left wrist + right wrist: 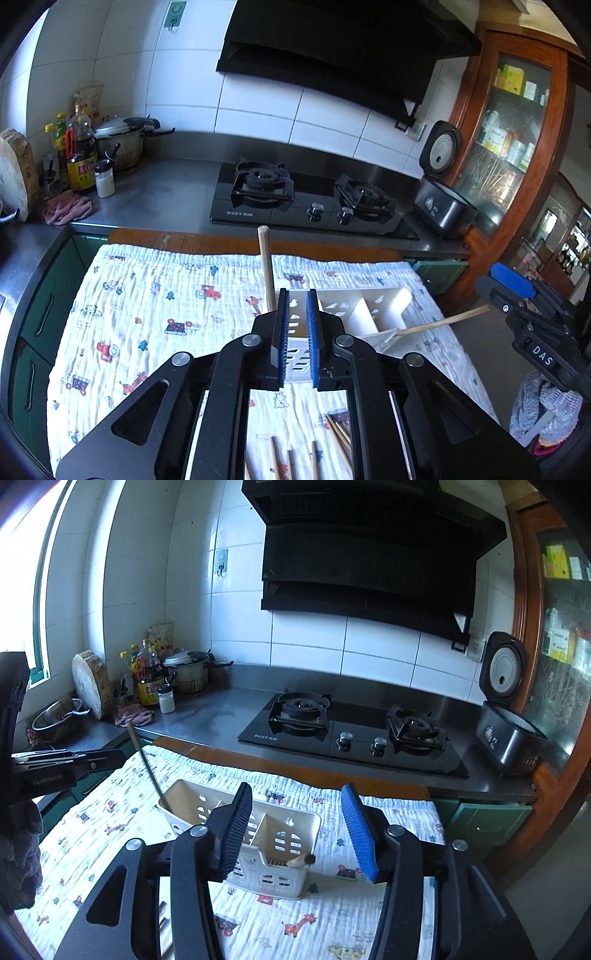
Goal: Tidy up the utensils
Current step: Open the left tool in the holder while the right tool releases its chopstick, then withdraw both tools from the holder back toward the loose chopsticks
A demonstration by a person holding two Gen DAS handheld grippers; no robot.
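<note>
Left gripper (296, 321): jaws narrow, nothing between the pads, hovering over caddy (354, 314). Right gripper (295, 834): jaws wide, nothing held, above caddy's near end. Caddy lying on printed cloth (147, 314). Long wooden handle (266, 266) leaning in one end compartment; second handle (301, 860) resting in another. Chopsticks (336, 435) loose on cloth near left gripper.

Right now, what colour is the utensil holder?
Cream-white utensil holder, clearest in the right wrist view.
</note>
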